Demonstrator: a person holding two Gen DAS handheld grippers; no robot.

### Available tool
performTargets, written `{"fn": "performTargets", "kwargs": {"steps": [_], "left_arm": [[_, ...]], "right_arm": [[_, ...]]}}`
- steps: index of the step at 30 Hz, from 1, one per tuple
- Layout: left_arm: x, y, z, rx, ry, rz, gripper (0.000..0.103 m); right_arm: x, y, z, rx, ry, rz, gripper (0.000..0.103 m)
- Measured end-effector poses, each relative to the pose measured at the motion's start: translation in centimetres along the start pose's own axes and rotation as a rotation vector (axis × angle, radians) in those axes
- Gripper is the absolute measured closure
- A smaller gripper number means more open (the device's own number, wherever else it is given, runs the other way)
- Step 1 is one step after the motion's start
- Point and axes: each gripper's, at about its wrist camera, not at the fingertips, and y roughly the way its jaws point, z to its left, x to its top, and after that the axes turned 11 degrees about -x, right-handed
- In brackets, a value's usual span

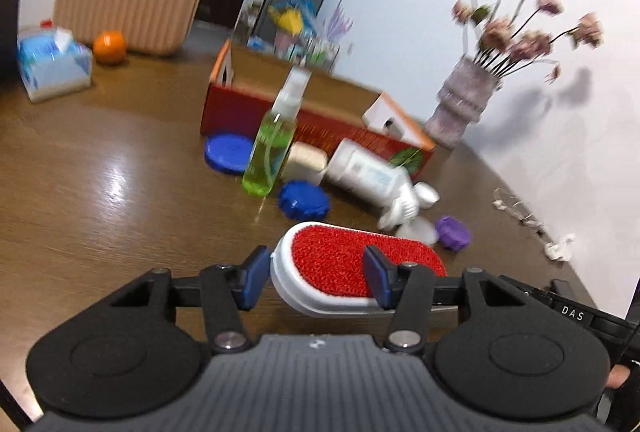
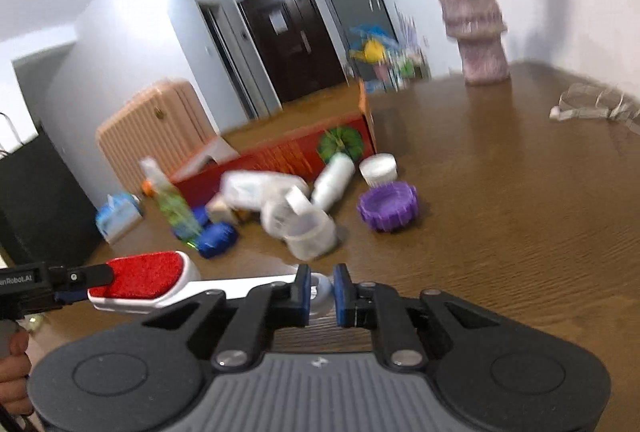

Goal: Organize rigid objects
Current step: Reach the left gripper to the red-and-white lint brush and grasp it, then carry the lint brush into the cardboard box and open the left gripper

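Both grippers share one item: the white plastic lint brush with red bristle pad (image 1: 352, 268). Left gripper (image 1: 316, 280) jaws partway closed across the brush head, pads against its two sides. Right gripper (image 2: 322, 292) jaws nearly shut, pinching the white handle end between them. Risk: two-handed hold, so if the hands pull apart or twist unevenly the handle could slip out of the narrow right pinch. Ahead of the jaws sits clutter: green clear spray bottle (image 1: 270, 148), blue ridged lid (image 1: 304, 200), purple ridged cap (image 2: 388, 206), and beyond them the open red cardboard box (image 1: 320, 120). Swinging the brush forward low may topple the upright bottle.
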Motion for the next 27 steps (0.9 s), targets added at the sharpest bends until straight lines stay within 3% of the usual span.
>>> {"fn": "performTargets", "kwargs": {"steps": [7,14,20,27], "left_arm": [[-0.9,-6.3,-3.9,-0.011,0.06,-0.105,0.052],[-0.6,-9.2,-5.7,-0.003,0.09,-0.194,0.052],[3.7,-9.0,-6.1,-0.013,0.112,-0.274,0.052],[10.7,-6.1,-5.0,0.004,0.121,-0.303,0.052]], "right_arm": [[-0.2,-6.2,1.0,0.028,-0.008,-0.107,0.091],[1.5,-8.5,3.0,0.025,-0.059,-0.179,0.091],[6.4,-7.7,4.7,0.024,-0.062,-0.244,0.091],[12.7,-2.1,6.1,0.044,-0.035,-0.236,0.091]]}}
